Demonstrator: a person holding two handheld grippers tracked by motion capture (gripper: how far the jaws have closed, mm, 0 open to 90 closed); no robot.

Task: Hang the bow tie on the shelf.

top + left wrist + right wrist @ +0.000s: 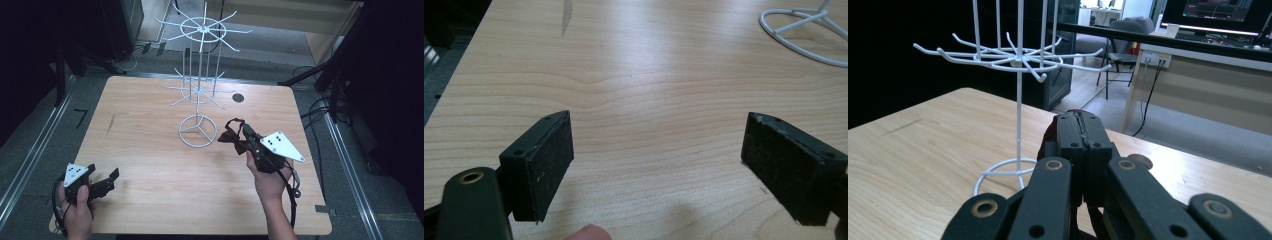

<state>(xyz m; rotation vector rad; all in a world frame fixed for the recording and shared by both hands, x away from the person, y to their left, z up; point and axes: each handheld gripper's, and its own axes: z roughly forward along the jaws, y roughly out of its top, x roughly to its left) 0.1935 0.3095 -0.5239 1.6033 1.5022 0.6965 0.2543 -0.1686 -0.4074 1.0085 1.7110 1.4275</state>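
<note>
A white wire display stand (199, 75) with two tiers of hooks rises from its ring base (198, 131) at the table's middle back. My right gripper (246, 133) is shut on a dark red bow tie (233, 135), held just right of the ring base and slightly above the table. In the right gripper view the jaws are pressed together at the right gripper (1081, 121), with dark fabric (1049, 136) peeking out behind them and the stand's lower hooks (1013, 56) ahead. My left gripper (111, 176) sits open near the front left corner, its pads (549, 160) wide apart over bare wood.
The wooden table (150, 165) has a dark round hole (238, 98) at the back right and a faint streak (110, 123) on the left. Black stands and cables crowd the floor to the right. A desk and chair (1128, 30) lie beyond the table.
</note>
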